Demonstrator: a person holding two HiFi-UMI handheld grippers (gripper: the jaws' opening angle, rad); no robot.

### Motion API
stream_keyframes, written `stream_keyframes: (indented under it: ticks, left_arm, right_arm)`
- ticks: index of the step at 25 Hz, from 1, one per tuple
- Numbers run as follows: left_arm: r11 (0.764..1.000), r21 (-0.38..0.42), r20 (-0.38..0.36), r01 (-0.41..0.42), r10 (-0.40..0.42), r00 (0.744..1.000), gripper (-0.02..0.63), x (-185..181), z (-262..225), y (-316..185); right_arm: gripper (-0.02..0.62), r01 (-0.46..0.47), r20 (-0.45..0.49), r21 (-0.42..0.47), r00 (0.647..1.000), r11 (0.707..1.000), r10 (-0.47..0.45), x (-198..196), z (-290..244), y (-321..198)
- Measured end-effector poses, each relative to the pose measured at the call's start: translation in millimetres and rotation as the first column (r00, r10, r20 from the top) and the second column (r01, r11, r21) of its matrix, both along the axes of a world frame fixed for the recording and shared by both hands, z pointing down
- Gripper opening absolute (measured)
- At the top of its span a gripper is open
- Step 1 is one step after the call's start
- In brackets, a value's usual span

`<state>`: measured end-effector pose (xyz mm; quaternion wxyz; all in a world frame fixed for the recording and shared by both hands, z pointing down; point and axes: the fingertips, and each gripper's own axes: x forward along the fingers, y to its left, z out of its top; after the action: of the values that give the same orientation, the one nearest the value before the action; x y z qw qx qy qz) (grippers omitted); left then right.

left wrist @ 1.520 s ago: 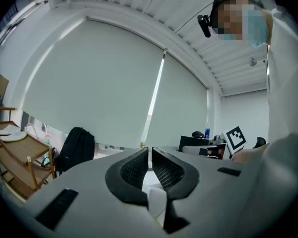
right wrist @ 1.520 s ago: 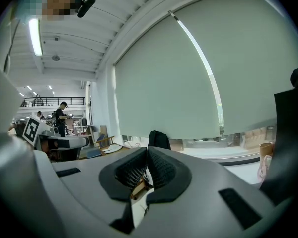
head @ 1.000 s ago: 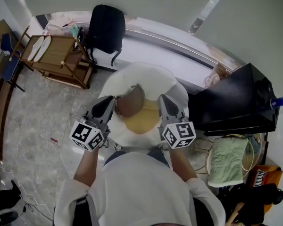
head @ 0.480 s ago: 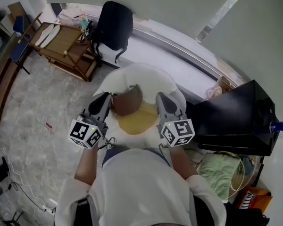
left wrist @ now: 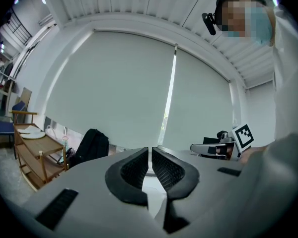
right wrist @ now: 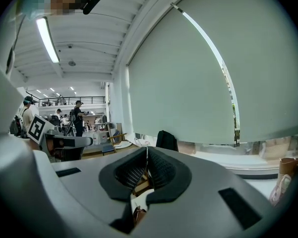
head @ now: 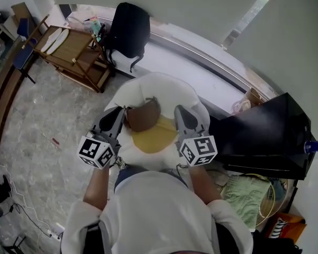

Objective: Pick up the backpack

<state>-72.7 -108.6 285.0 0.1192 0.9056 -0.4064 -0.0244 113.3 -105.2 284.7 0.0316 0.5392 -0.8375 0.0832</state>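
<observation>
While both tools point level toward the window wall, the left gripper (left wrist: pixel 150 151) has its ribbed jaws drawn together to a hairline slit with nothing in it. The right gripper (right wrist: pixel 147 151) is likewise closed, its tips meeting on empty air. Side by side and apart from each other, they hover over a white rounded mass (head: pixel 159 86) that fills the space directly below and just ahead of them; what it is cannot be told. Beyond its far edge a long white ledge (head: pixel 201 57) runs under the drawn blind (left wrist: pixel 114 83). The backpack (head: pixel 130 29), black and upright, stands at the ledge's left end, well ahead of the left gripper and slightly to its left. Its back is to the blind, and neither gripper touches it. Just left of the backpack a wooden rack (head: pixel 69 49) crowds in, its corner near the bag's hanging straps. Out to the left gripper's left the marble floor (head: pixel 37 115) spreads wide as far as the rack. To the right gripper's right a black tabletop (head: pixel 259 126) closes that side off, its near edge close to that gripper's marker cube.
</observation>
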Motion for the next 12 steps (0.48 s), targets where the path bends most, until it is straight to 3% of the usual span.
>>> stream_keyframes:
  ticks: [7, 12]
  left_arm:
    - [0.999, -0.042, 0.002, -0.001, 0.001, 1.0, 0.049, 3.3, 15.7, -5.3]
    - [0.998, -0.063, -0.043, 0.011, -0.013, 0.999, 0.049, 0.8, 31.9, -10.8]
  right_arm:
    - [0.031, -0.017, 0.001, -0.035, 1.0, 0.999, 0.017, 6.9, 16.5, -4.8]
    - [0.031, -0.01, -0.008, -0.062, 1.0, 0.998, 0.009, 7.3, 34.6, -7.9]
